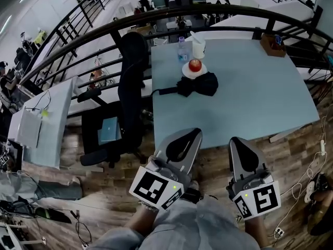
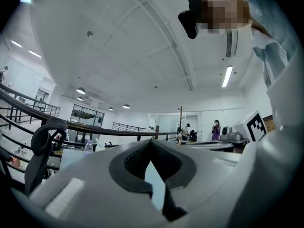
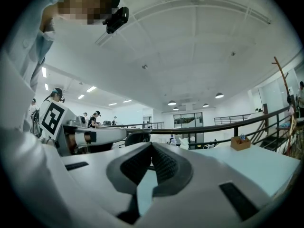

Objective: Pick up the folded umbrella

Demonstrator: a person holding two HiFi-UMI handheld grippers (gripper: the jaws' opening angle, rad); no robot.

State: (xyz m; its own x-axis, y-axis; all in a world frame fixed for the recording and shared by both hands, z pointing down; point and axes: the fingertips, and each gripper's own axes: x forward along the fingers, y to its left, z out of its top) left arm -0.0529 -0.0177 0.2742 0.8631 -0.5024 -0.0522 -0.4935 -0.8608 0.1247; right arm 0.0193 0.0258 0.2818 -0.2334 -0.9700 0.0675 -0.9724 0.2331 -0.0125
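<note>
The folded black umbrella (image 1: 196,85) lies on the pale blue table (image 1: 260,98), its strap trailing left toward the table edge. Just behind it a red apple (image 1: 195,65) rests on a small white plate. Both grippers are held level short of the table's near edge, well back from the umbrella. My left gripper (image 1: 196,132) has its jaws together with nothing between them, as the left gripper view (image 2: 151,142) also shows. My right gripper (image 1: 237,139) is shut and empty too, with its tips meeting (image 3: 152,144). Neither gripper view shows the umbrella.
A clear water bottle (image 1: 181,50) and a white cup (image 1: 198,48) stand behind the plate. A wooden box (image 1: 273,45) sits at the table's far right corner. A black office chair (image 1: 130,87) stands to the left of the table. A curved black railing (image 1: 156,15) runs behind.
</note>
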